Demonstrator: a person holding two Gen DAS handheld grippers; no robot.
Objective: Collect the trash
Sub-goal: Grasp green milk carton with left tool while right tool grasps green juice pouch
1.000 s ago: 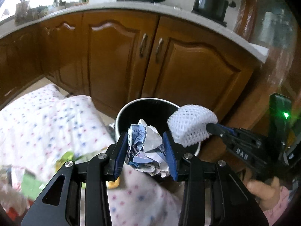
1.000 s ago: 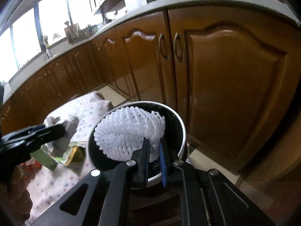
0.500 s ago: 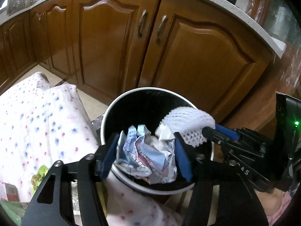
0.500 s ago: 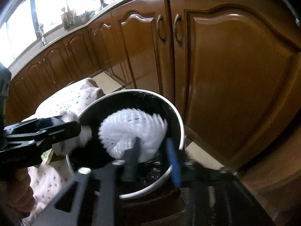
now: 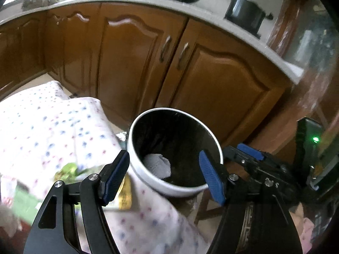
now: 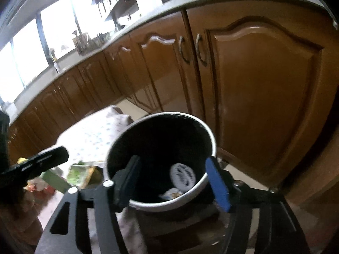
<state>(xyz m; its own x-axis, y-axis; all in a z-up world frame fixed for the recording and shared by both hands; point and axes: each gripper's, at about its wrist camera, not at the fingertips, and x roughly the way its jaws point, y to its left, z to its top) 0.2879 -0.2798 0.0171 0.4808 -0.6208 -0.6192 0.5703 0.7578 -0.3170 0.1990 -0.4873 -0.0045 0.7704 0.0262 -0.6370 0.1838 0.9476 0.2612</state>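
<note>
Landmark: the round white-rimmed trash bin with a black liner (image 5: 175, 148), standing in front of the brown wooden cabinet doors (image 5: 216, 80).

Left of the bin, the bench under a white cloth dotted blue and pink (image 5: 48, 131) carries litter not yet collected: one green-and-yellow wrapper (image 5: 67, 169) and one flat yellow packet (image 5: 125, 192) just beside the bin wall. Blur hides whether more lies further left.

Inside the bin, one white foam-mesh sleeve (image 5: 157, 165) and one scrap of crumpled paper (image 6: 171, 192) rest at the bottom; two pieces are judged deposited.

Over the near rim, the left gripper (image 5: 164, 176) has its jaws wide apart and empty. Right of the bin, the right gripper (image 6: 173, 184) likewise has its jaws spread, holding nothing.

Judged progress: partway. At least two items on the bench remain to be fetched.

Count: one bin, two grippers, two items binned, two visible outside.
</note>
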